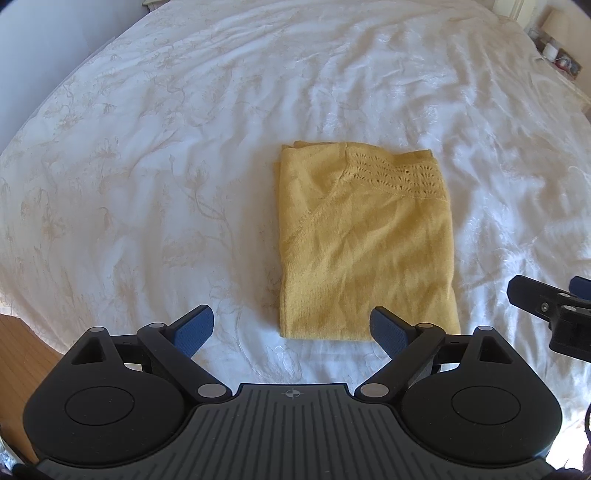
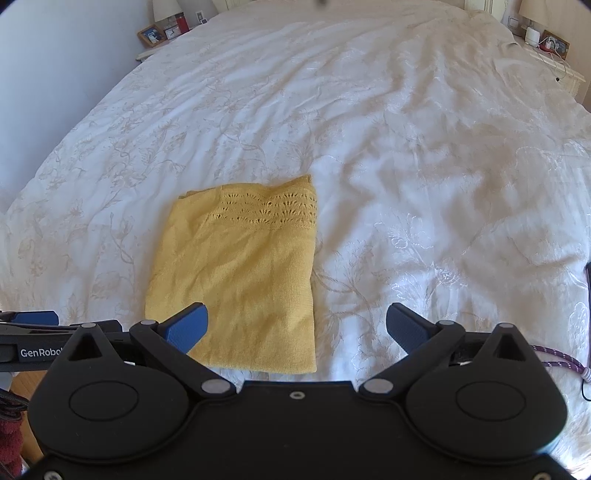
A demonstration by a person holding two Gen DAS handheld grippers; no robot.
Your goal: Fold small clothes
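Observation:
A yellow knitted top lies folded into a neat rectangle on the white bed cover, with an openwork band near its far edge. It also shows in the right wrist view. My left gripper is open and empty, held just short of the top's near edge, a little to its left. My right gripper is open and empty, above the top's near right corner. The right gripper also shows at the right edge of the left wrist view. The left gripper shows at the left edge of the right wrist view.
The white flowered bed cover spreads wide on all sides of the top. Wooden floor shows past the bed's near left corner. Bedside tables with frames and lamps stand at the far left and far right.

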